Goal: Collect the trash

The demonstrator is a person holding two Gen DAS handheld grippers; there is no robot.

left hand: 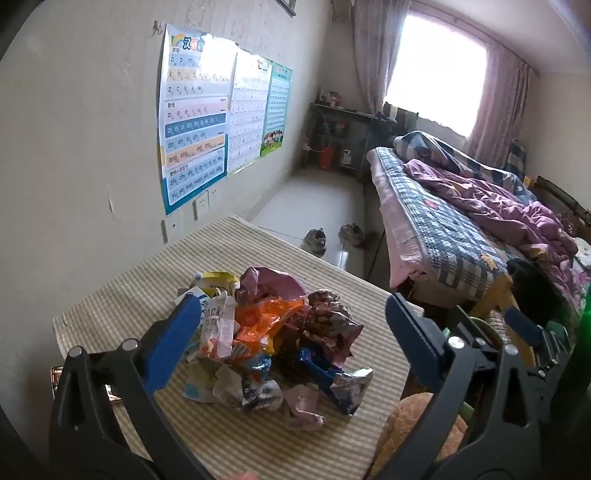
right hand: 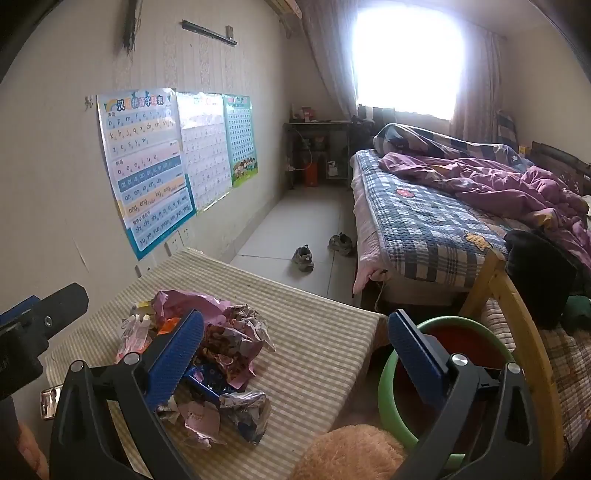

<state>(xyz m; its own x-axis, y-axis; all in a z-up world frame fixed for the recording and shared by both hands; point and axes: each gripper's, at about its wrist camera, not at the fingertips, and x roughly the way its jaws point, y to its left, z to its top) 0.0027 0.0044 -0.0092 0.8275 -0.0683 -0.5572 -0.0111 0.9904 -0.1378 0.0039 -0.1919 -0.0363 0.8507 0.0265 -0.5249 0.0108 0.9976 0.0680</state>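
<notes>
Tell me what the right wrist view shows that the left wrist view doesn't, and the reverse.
Only the right wrist view shows the green basin clearly, beside the table, and a wall bracket. Only the left wrist view shows the orange wrapper fully. Both share the trash pile on the striped table, posters, bed, and shoes.

Left gripper [left hand: 291,325], right gripper [right hand: 295,339]: black plastic arms w/ silver pivot screws; jaws faced w/ blue ribbed pads.

Trash heap [left hand: 273,339] on table [left hand: 110,306]; basin [right hand: 391,391] right, bed [right hand: 424,221] behind.
</notes>
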